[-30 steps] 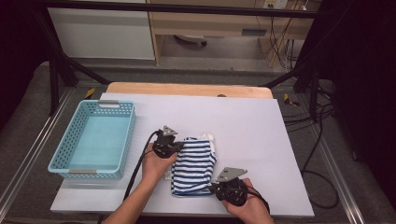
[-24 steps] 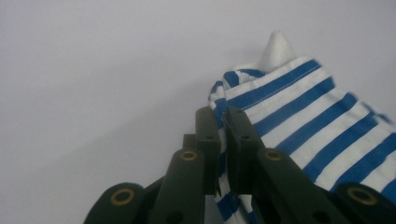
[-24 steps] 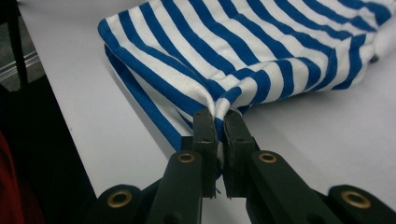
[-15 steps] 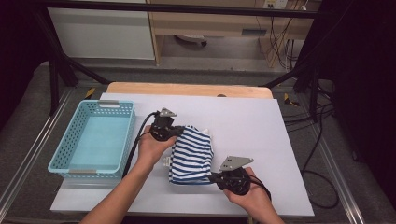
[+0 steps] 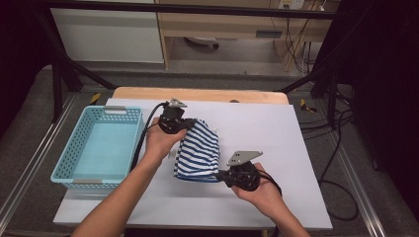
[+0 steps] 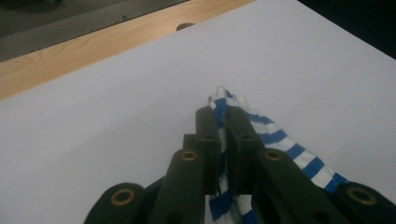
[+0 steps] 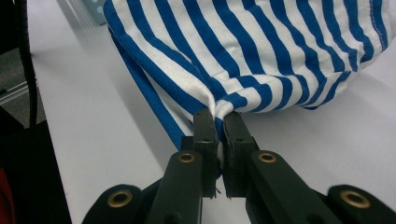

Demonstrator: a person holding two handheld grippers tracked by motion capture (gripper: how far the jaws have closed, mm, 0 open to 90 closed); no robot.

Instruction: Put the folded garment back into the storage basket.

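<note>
We have the blue-and-white striped garment (image 5: 197, 153) bunched on the white worktop (image 5: 257, 128), just right of the turquoise basket (image 5: 99, 148), and we judge the work in hand to be lifting or folding it between both tools. The worktop around the garment gives us room on every side; the wooden strip (image 5: 197, 94) beyond the garment is out of our way. The basket is the one obstacle: its near wall stands just left of the garment, and if we swing the cloth that way too low, a trailing hem could snag on its perforated rim or drag the basket along. The black cable (image 5: 143, 133) from the left tongs (image 5: 185, 123) runs between basket and garment, and a loop of it could catch the cloth. Those left tongs are closed on the garment's far corner, only a thin fold of fabric (image 6: 223, 107) between the jaws. The right tongs (image 5: 221, 174) are likewise clamped on a small pinch at the garment's near edge (image 7: 217, 109). Both grips are shallow, so we think the main risk is a corner slipping free if we pull the two apart too hard, letting the garment collapse back on the worktop.
</note>
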